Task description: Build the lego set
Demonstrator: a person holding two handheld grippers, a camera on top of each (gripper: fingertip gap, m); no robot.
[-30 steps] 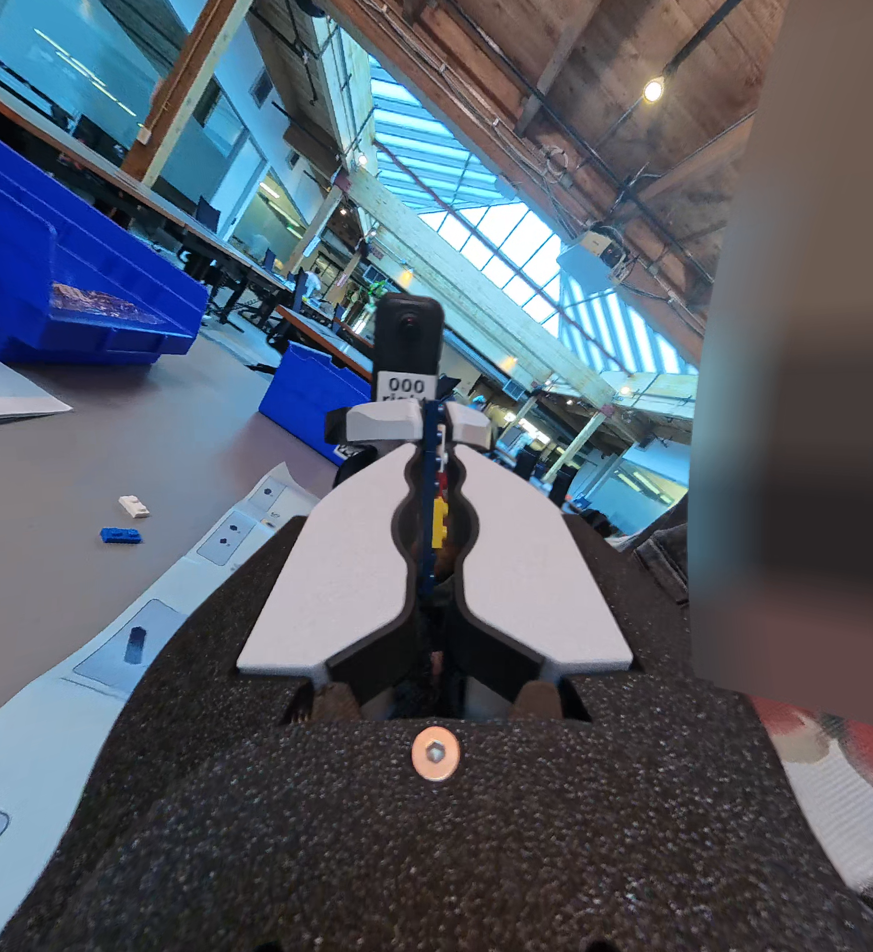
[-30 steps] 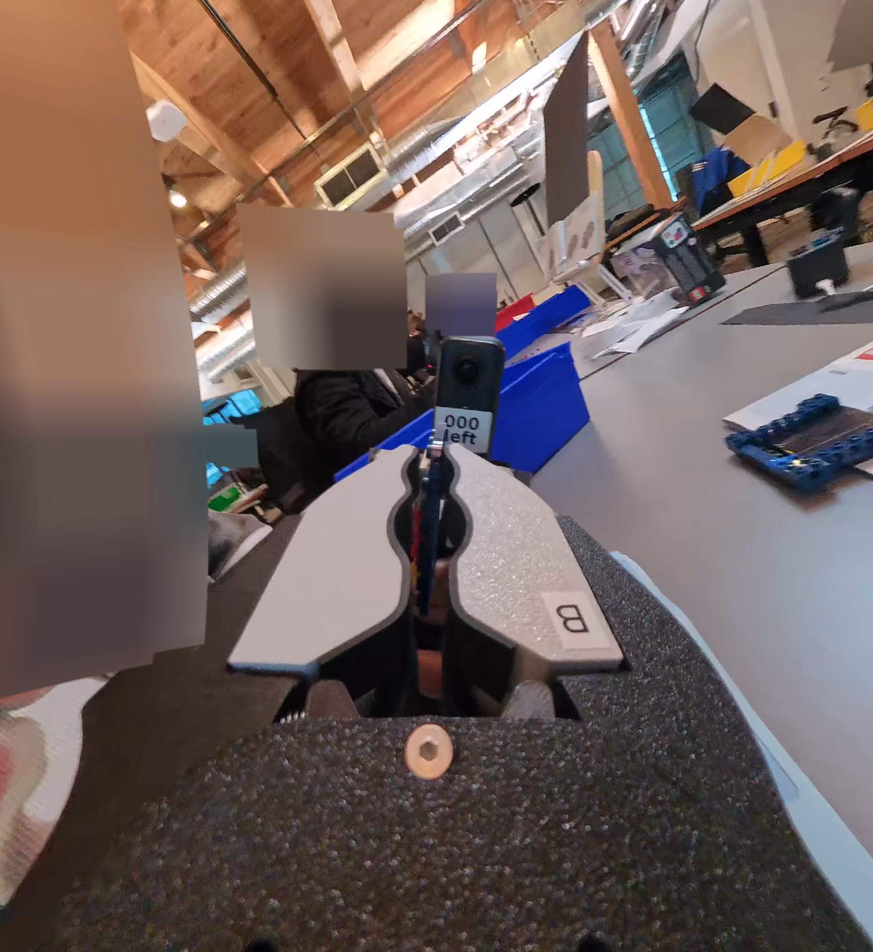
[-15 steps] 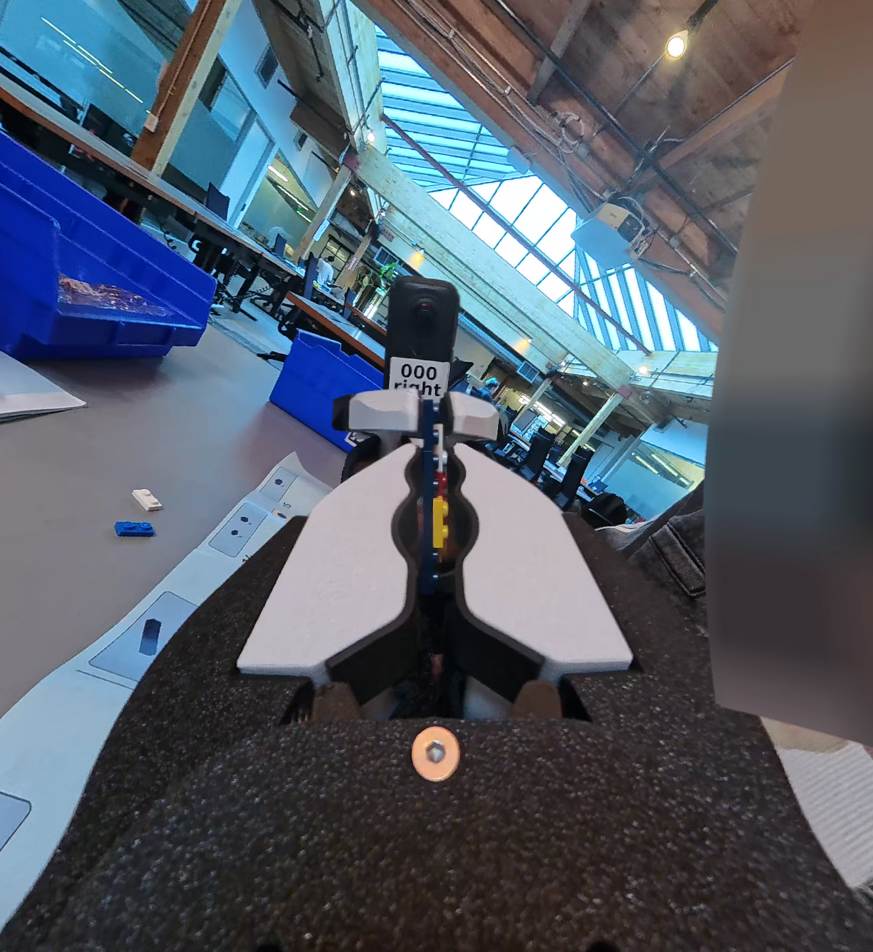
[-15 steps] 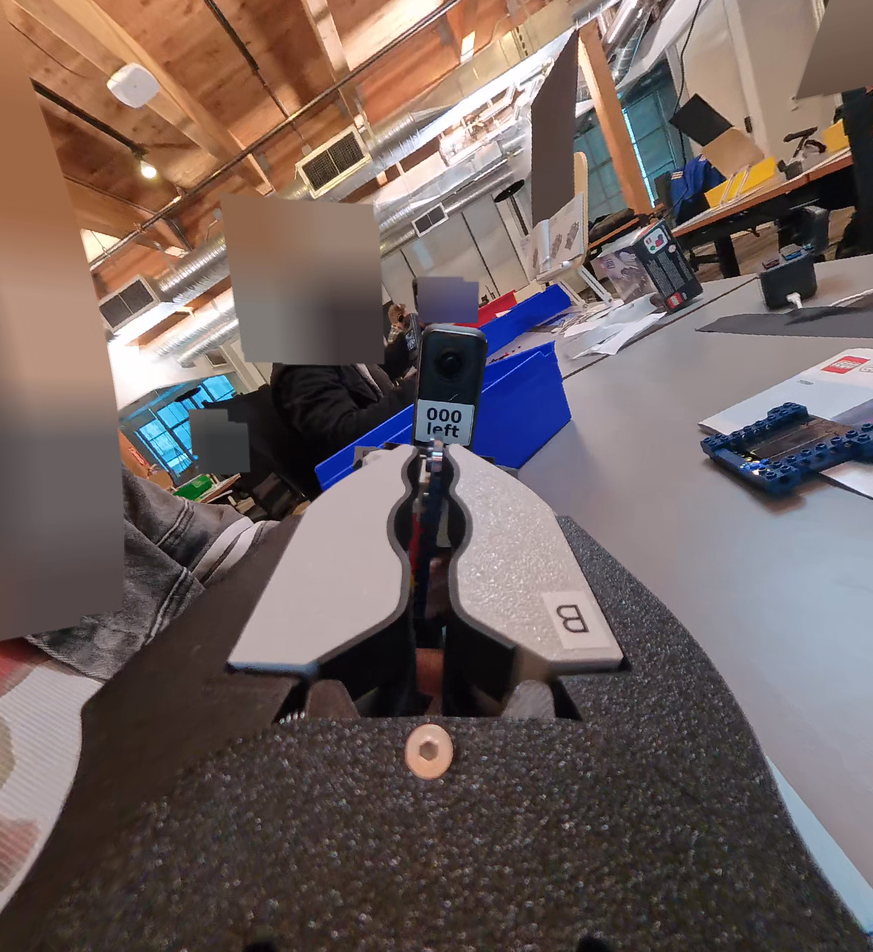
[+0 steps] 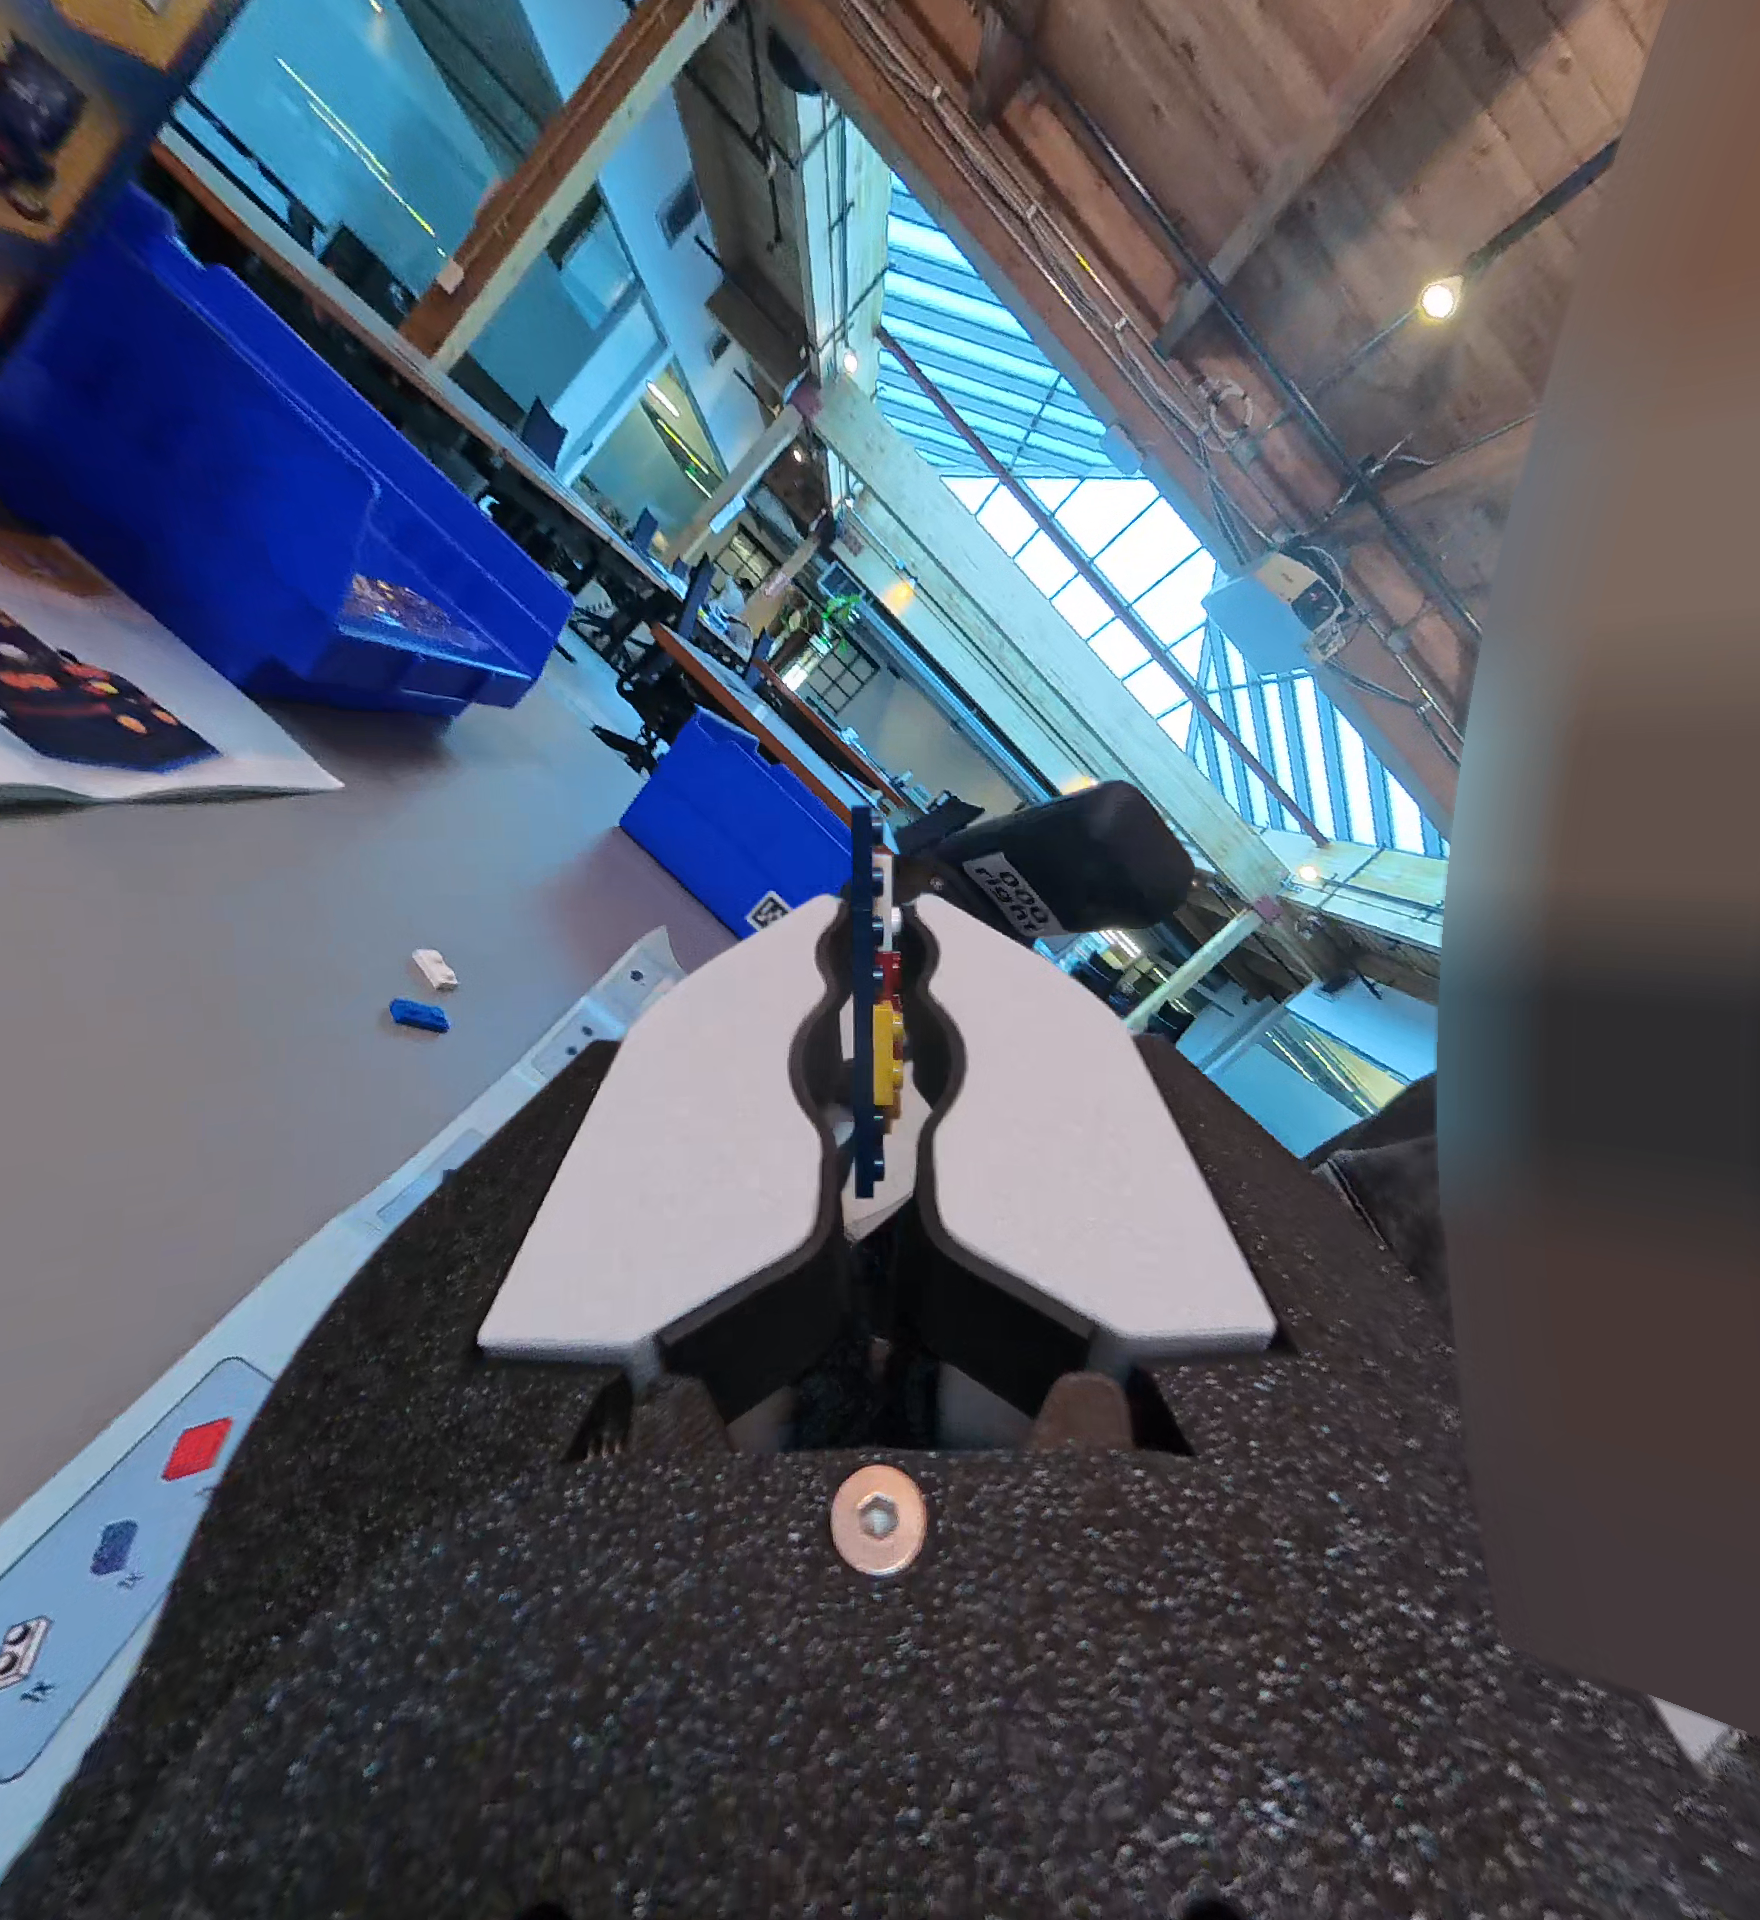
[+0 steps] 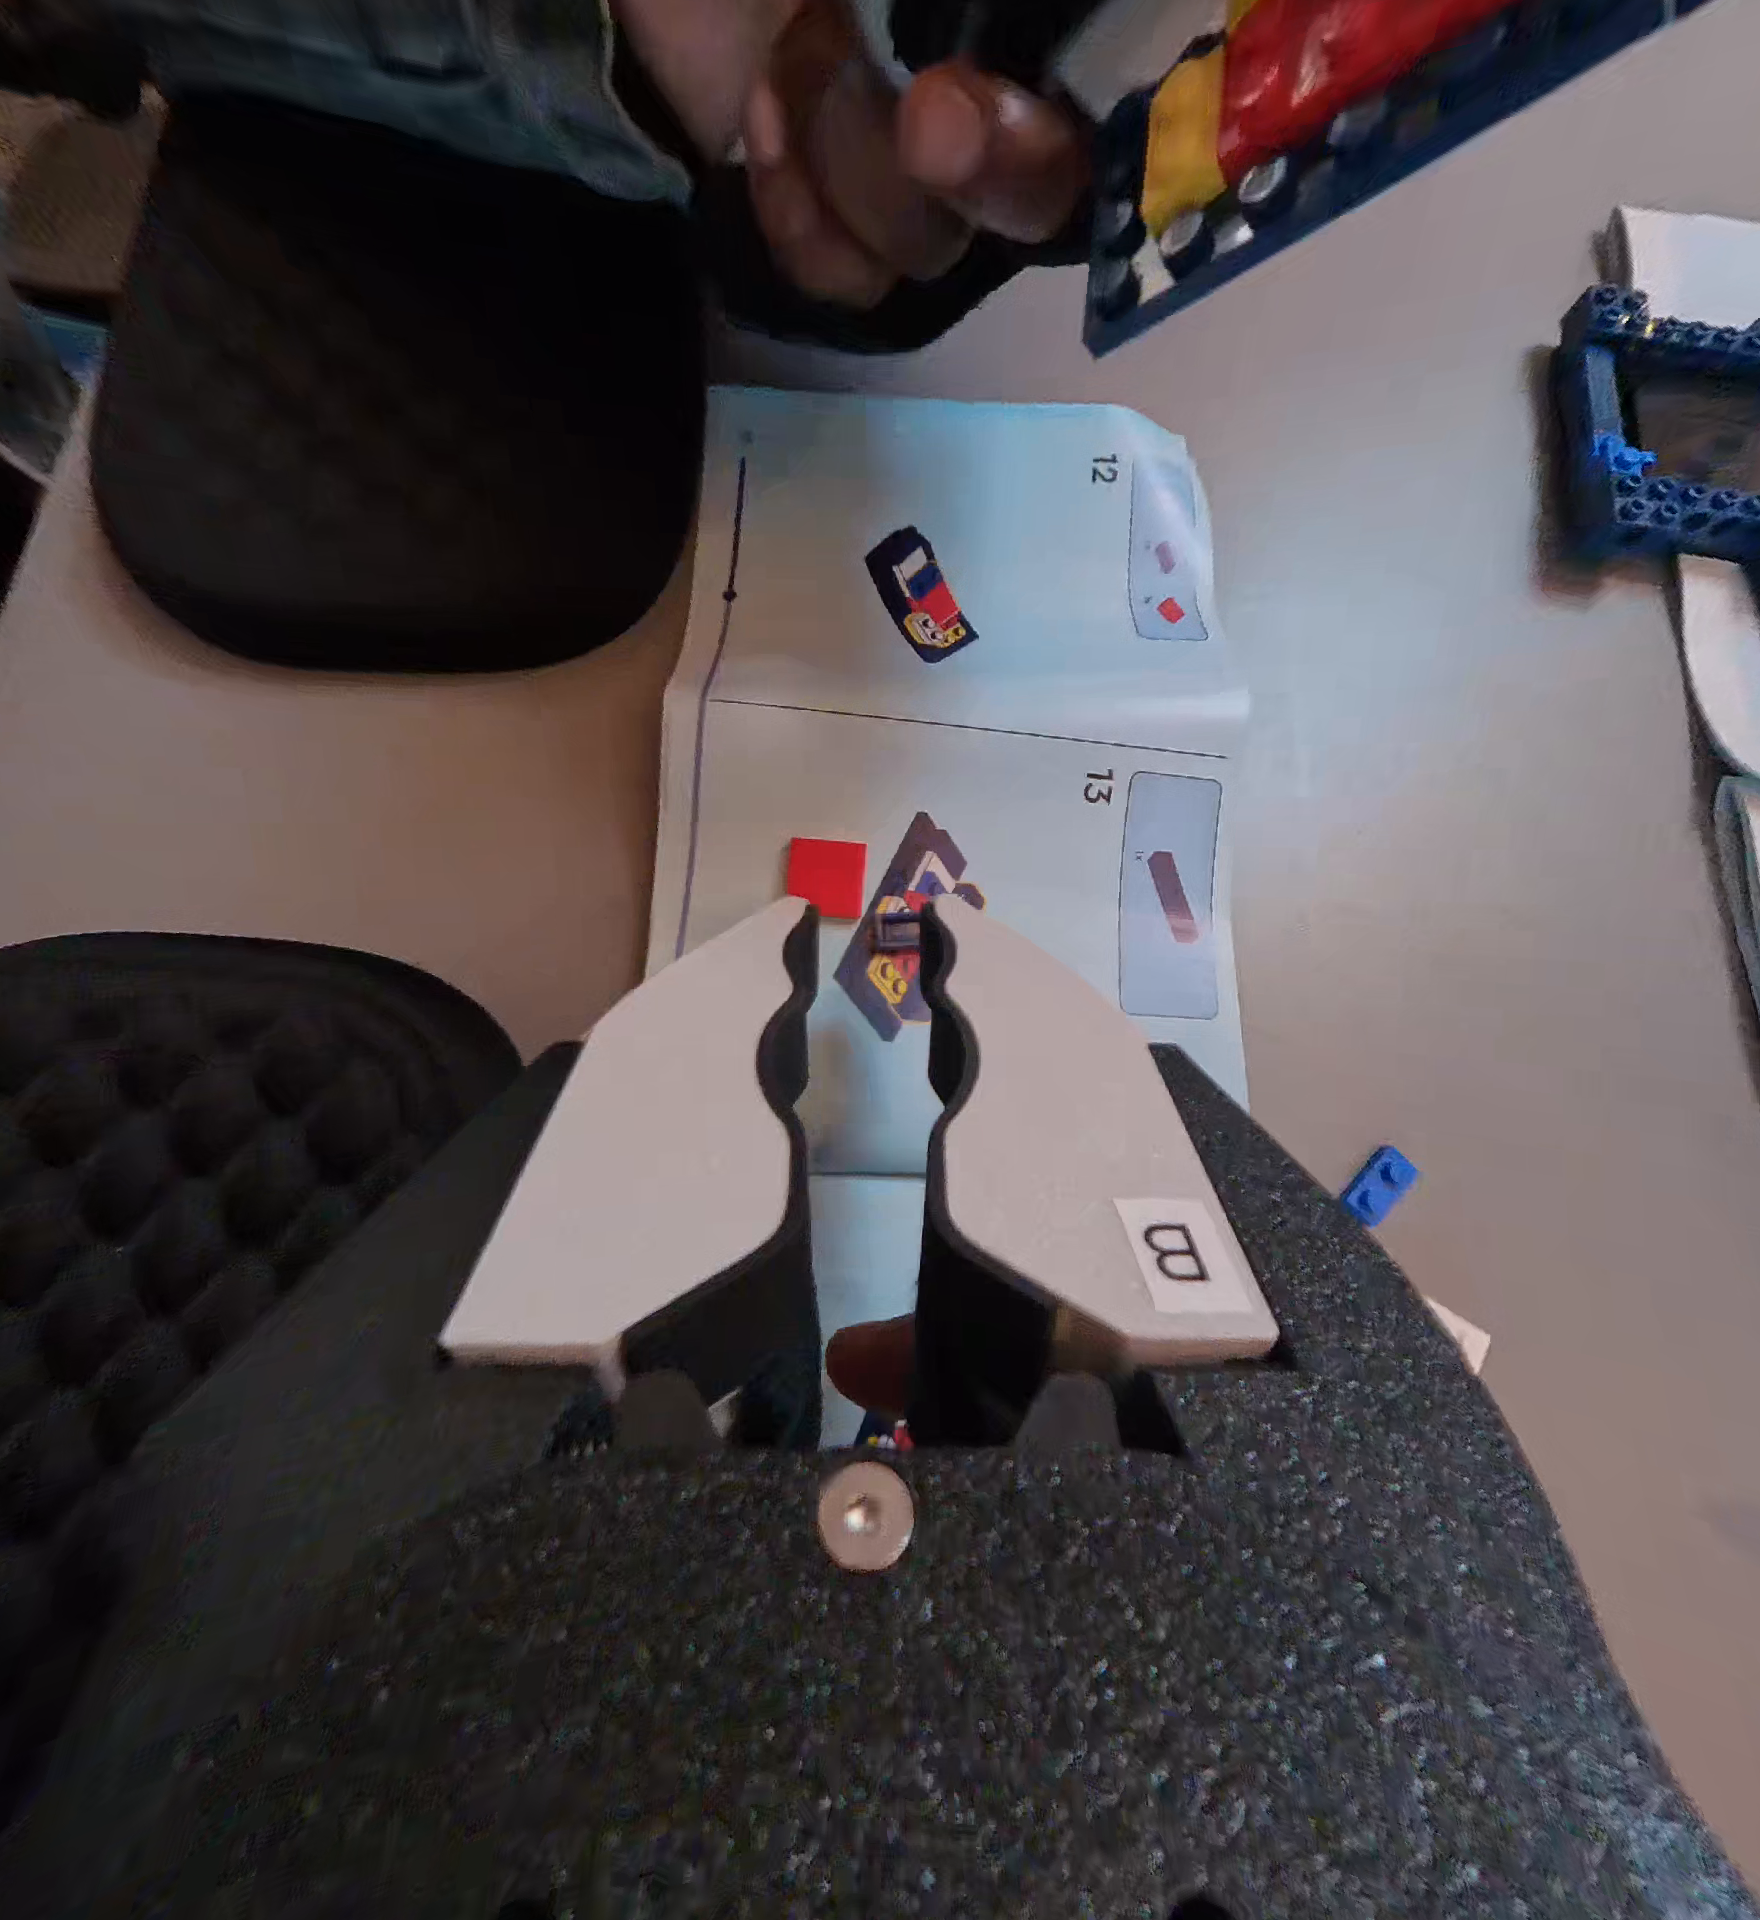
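At centre frame of the left wrist view, the left gripper (image 5: 876,935) is clenched on a dark blue brick plate (image 5: 865,997) held edge-on, both pads pressing its faces, with white, red and yellow bricks (image 5: 888,1049) stuck to its right side. Just beyond its tip, the right gripper's black camera housing (image 5: 1073,868) tilts across the upper centre.

To the left, on the grey table (image 5: 180,987), lie a small white piece (image 5: 434,967) and a small blue piece (image 5: 419,1015), with blue bins (image 5: 263,520) and an open booklet (image 5: 55,686) toward the upper left.

In the right wrist view, the right gripper (image 6: 863,925) points down at an instruction sheet (image 6: 959,644), its jaws parted and gripping nothing. A small dark piece (image 6: 897,928) sits by the right fingertip; whether it touches cannot be told. A red square tile (image 6: 827,876) lies just beside the left fingertip. A small blue brick (image 6: 1380,1184) rests at right, a dark blue frame assembly (image 6: 1686,457) at upper right, and a hand (image 6: 886,156) fills the top.
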